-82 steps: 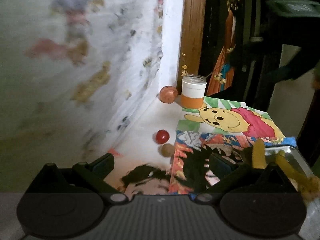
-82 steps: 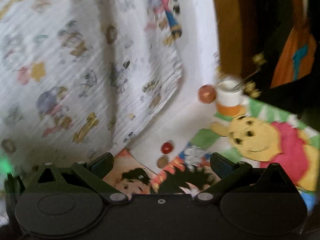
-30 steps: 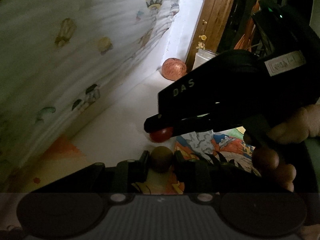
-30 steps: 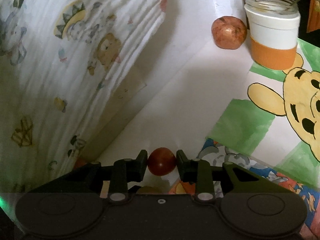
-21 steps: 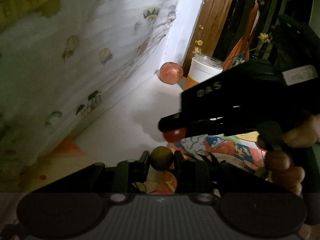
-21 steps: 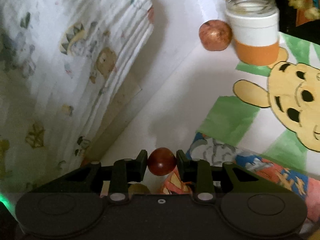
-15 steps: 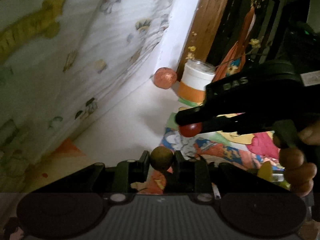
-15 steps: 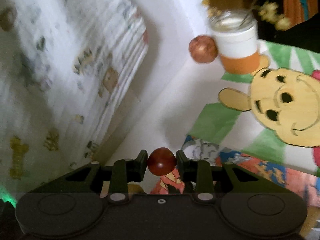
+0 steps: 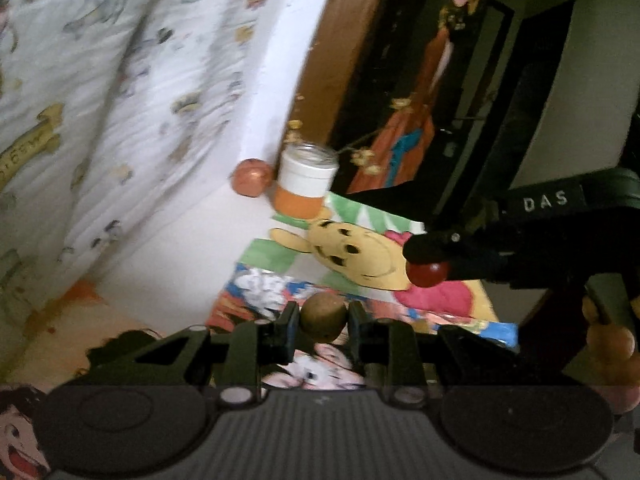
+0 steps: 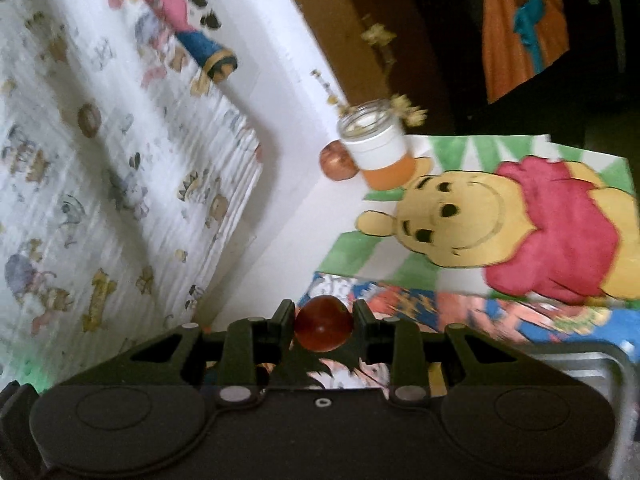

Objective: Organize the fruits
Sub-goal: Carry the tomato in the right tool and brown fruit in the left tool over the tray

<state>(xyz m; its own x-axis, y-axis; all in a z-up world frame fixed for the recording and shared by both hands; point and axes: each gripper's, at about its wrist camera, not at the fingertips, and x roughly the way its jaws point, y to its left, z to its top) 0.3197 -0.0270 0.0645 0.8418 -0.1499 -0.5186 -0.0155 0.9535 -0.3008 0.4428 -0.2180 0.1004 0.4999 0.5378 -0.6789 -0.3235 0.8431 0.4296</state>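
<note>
My left gripper (image 9: 323, 318) is shut on a small brown round fruit (image 9: 323, 317) and holds it above the cartoon mats. My right gripper (image 10: 324, 328) is shut on a small dark red round fruit (image 10: 324, 329), also lifted; in the left wrist view the right gripper (image 9: 430, 268) shows at the right with the red fruit (image 9: 427, 273) over the bear picture. A larger reddish fruit (image 9: 251, 178) lies against the wall beside the jar, and also shows in the right wrist view (image 10: 337, 161).
A white and orange jar (image 9: 305, 183) with dried flowers stands by the wooden door frame (image 9: 324, 92). A bear picture mat (image 10: 520, 224) and comic mats cover the surface. A metal tray corner (image 10: 592, 364) shows at right. A patterned cloth (image 10: 100, 168) hangs at left.
Both grippers closed on their fruits, lifted them off the surface and moved right, away from the cloth, toward the picture mats and tray side.
</note>
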